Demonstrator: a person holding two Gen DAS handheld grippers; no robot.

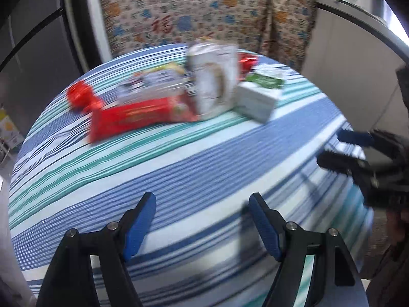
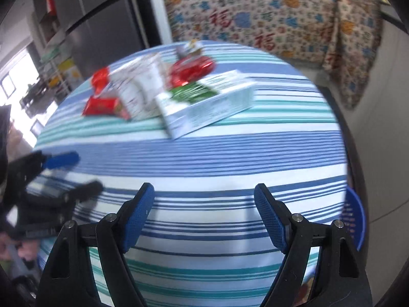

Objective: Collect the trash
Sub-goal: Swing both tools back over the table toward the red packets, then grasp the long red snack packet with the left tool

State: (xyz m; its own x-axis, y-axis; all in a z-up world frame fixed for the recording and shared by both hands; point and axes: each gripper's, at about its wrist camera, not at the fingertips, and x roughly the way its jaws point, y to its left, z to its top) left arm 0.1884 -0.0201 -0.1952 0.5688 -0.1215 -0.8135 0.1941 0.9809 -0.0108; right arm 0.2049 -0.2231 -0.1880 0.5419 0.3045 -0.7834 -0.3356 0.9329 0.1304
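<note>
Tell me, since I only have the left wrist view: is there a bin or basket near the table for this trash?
Observer: Yes. The right wrist view shows a blue perforated basket just past the right edge of the table, lower than the tabletop.
Reviewer: Is the right gripper carrying anything? It's a blur here.
Observer: No. The right gripper has its jaws open, with only striped cloth showing between them.

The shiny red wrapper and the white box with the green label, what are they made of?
Crinkled shiny red wrapper: probably foil or glossy plastic film, since it glints and creases. White rectangular box with the green label: likely printed cardboard, with flat faces and sharp edges. Blur leaves both uncertain.
</note>
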